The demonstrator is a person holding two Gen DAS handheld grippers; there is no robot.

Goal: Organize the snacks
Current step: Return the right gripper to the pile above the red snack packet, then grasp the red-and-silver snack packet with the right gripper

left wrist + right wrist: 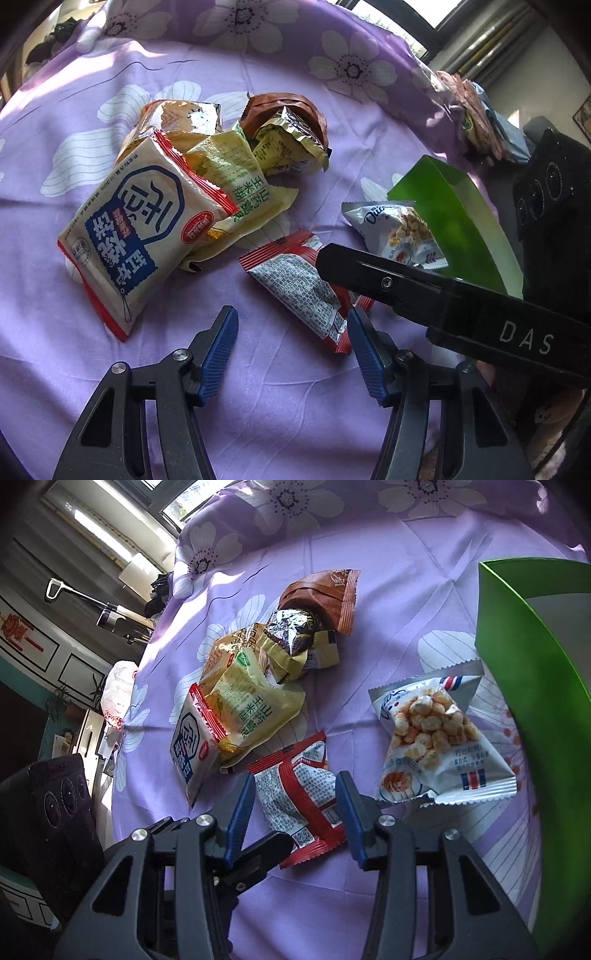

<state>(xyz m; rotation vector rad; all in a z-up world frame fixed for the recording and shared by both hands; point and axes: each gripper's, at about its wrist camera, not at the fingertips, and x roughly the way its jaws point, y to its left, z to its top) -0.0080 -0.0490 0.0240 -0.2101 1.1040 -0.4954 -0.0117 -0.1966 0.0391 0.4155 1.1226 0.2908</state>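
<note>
On the lilac bedsheet printed with white flowers, my right gripper straddles a small red-and-white foil snack packet — its blue ribbed pads sit against the packet's two sides and appear to pinch it where it lies on the cloth. My left gripper hovers just beside the same packet, its blue pads spread with only sheet between them; the right-hand pad touches or nearly touches the packet's red edge, and I cannot tell which.

Just to the right of the held packet, in the right wrist view, lies a white pouch with a picture of puffed golden snack balls and a red-white-blue stripe, close to the wall of an open green cardboard box with a pale inside. The box stands at the right edge of the sheet — in the left wrist view its green wall rises behind the white pouch.

Farther back the other snacks lie heaped together: a cream packet with red trim and a blue badge, a pale yellow packet with green lettering partly over it, a crumpled gold foil wrapper, and a brown packet at the rear.
</note>
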